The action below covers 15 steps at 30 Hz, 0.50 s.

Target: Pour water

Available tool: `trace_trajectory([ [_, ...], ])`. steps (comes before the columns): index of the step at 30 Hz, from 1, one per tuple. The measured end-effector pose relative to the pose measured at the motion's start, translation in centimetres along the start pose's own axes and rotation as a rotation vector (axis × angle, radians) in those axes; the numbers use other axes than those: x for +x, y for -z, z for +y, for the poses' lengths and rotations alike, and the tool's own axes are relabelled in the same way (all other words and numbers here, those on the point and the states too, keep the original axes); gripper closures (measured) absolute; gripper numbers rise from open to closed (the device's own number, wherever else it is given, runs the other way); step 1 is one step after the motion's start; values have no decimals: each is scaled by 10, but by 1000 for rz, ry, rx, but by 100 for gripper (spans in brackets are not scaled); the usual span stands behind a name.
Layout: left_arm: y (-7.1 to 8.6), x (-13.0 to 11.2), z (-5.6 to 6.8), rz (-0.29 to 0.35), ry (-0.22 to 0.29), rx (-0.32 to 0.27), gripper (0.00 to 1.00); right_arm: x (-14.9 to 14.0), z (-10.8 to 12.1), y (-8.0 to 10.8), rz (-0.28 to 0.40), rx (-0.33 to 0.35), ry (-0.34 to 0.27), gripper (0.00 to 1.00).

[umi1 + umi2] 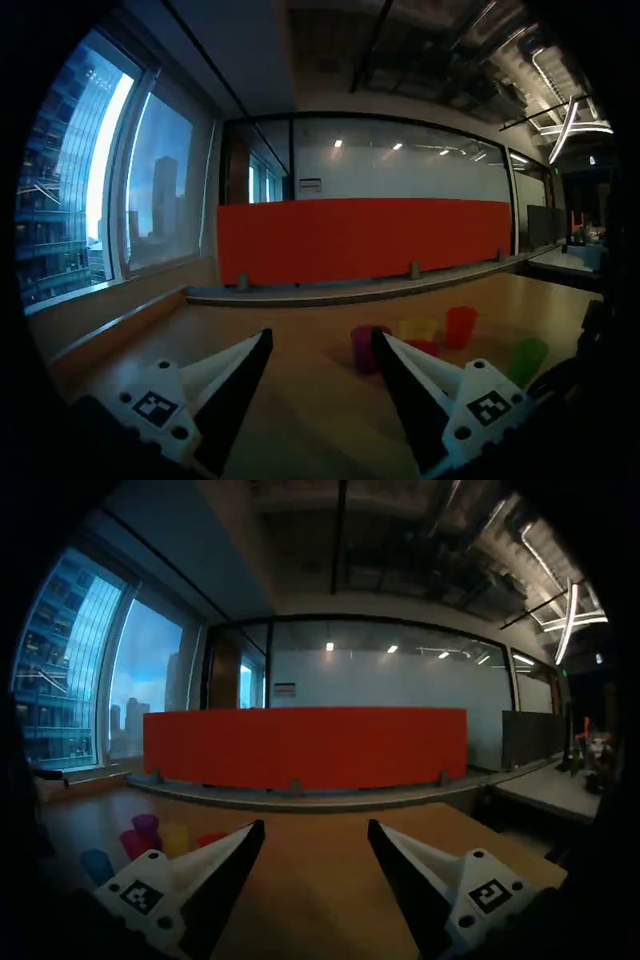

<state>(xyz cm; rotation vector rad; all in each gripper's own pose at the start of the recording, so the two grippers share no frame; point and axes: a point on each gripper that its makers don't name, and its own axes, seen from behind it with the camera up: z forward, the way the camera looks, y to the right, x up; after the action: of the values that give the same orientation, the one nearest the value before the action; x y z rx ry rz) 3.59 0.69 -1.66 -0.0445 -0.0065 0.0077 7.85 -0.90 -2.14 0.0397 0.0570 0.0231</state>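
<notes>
We hold our left tongs [322,333] and right tongs [316,824] released, wedge-shaped fingers [232,384] apart, over the smooth wooden tabletop [320,416]. Tapered coloured cups [461,324] cluster right of centre in the left gripper view.

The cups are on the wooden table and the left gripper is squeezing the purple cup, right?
No. The cups are on the wooden table, but the left gripper is open and holds nothing; the purple cup stands free beyond its fingers. The left gripper view shows this.
</notes>
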Motion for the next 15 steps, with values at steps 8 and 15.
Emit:
trace_trajectory([
  [8,-3,-3,1,23,-8,21,10,4,-1,-2,16,-19,6,0],
  [15,-6,-10,-3,36,-30,46,9,5,-3,-2,19,-23,-7,0],
])
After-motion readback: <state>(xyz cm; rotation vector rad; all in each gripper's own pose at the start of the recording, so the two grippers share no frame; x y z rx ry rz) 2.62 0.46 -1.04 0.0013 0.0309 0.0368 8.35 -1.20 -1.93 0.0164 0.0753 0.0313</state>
